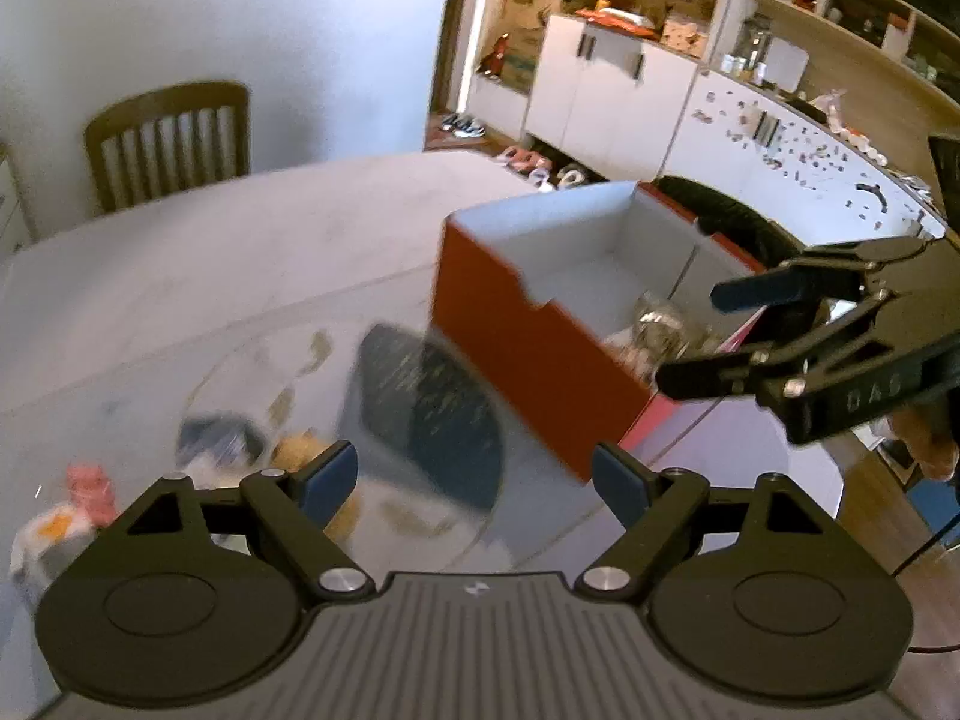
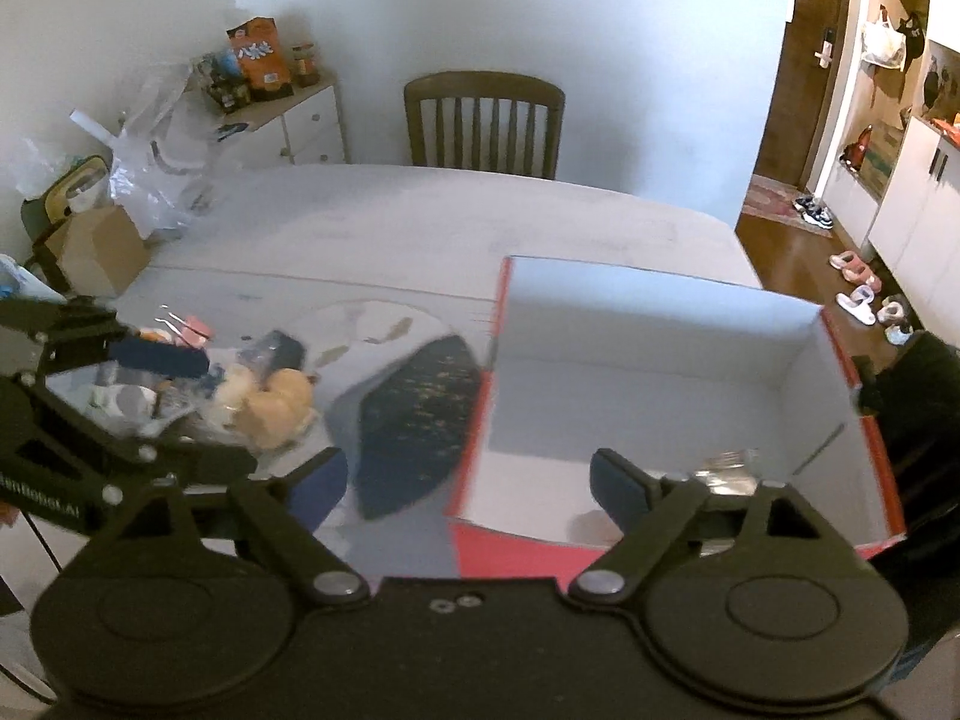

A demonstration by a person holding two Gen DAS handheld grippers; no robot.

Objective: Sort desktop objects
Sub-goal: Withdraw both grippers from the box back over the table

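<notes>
Table [image 2: 420,222] surface, pale and oval, carried everything we sorted. Toward its right side stood the red box [image 1: 528,372], open-topped with a white interior, and some shiny, crinkled item [image 1: 660,324] already lay in its near corner. Just left of the box lay the dark patterned pouch [image 2: 414,420], a flat elongated piece whose long axis ran from near-left to far-right, its far end close beside the box wall. Further left sat the loose pile: a tan plush toy [image 2: 276,402], a small dark packet [image 2: 276,354] and several blurred bits we could not identify.

Our left gripper [image 1: 474,474] hung above the pouch with jaws wide and nothing between them. Our right gripper [image 2: 468,480] hovered over the box's near-left corner, jaws equally wide and empty.

We judged the pouch the likeliest next piece. It lay directly ahead of the left jaws, which were the nearer, and their gap appeared to run roughly across its narrow width.
</notes>
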